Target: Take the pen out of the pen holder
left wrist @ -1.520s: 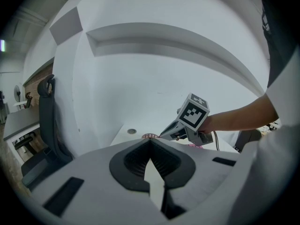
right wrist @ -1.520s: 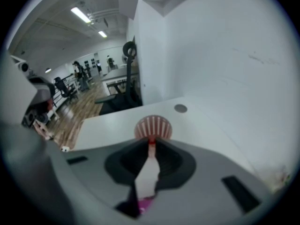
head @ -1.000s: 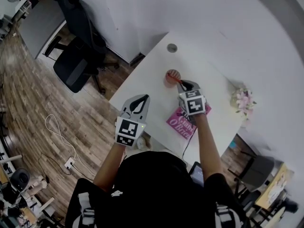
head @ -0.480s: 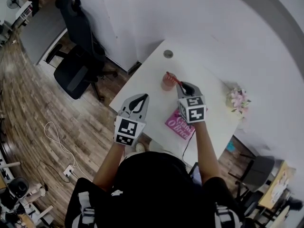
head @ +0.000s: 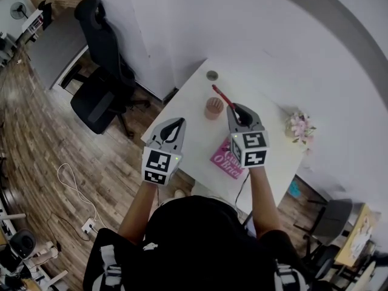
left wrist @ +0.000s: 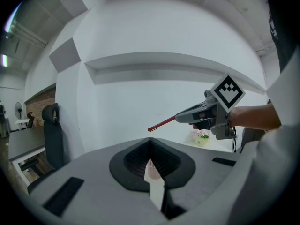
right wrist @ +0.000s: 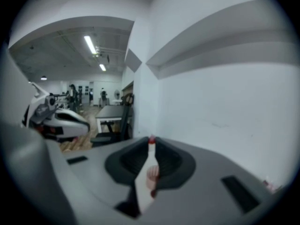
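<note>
A pinkish pen holder [head: 213, 108] stands on the white table [head: 193, 99]. My right gripper [head: 237, 110] is shut on a red pen [head: 222, 96], which slants through the air above the holder and is clear of it. In the left gripper view the pen [left wrist: 161, 123] sticks out of the right gripper [left wrist: 206, 113] well above the table. In the right gripper view the pen's red end [right wrist: 151, 139] shows at the jaw tips, with the holder [right wrist: 152, 174] below. My left gripper [head: 177, 123] hangs over the table's left edge, shut and with nothing in it; the holder [left wrist: 152, 170] shows past its jaws.
A pink book [head: 225, 160] lies near the table's front edge, under my right hand. A small pot of flowers [head: 298, 127] stands at the table's right end, and a round grommet [head: 211, 75] at the far end. A black office chair [head: 100, 71] is on the floor to the left.
My right gripper has risen with the red pen, lifting it out of the holder. The left gripper has risen a little and stays shut.
</note>
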The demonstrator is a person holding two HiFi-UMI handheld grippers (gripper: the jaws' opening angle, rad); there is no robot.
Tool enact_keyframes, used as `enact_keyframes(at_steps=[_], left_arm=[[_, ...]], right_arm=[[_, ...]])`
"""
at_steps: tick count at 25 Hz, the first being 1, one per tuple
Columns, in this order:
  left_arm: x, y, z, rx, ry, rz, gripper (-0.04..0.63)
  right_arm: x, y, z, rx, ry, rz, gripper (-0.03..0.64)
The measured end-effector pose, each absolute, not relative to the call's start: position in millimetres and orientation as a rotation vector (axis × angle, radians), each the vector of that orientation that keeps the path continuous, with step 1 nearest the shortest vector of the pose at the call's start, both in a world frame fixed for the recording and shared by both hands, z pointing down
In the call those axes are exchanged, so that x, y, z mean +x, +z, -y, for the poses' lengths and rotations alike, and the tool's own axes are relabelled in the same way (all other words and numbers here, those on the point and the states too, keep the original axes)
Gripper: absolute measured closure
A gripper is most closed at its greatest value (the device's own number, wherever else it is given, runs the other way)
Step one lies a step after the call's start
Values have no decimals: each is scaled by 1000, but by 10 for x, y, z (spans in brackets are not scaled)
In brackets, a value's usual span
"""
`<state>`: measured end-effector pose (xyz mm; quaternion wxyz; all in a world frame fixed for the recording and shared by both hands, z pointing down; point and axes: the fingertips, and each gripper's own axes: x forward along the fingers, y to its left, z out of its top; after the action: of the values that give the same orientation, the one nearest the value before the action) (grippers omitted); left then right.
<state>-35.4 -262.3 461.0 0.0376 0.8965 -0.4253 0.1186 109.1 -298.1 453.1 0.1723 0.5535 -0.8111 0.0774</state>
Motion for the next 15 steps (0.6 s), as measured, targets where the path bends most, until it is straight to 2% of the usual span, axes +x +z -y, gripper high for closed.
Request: enact_keyframes(at_steps=[15], left_arm=[[-395,3922,2499,2870,207,1382,580]], right_arm=[[1018,3832,2667,1674,46,2419,549]])
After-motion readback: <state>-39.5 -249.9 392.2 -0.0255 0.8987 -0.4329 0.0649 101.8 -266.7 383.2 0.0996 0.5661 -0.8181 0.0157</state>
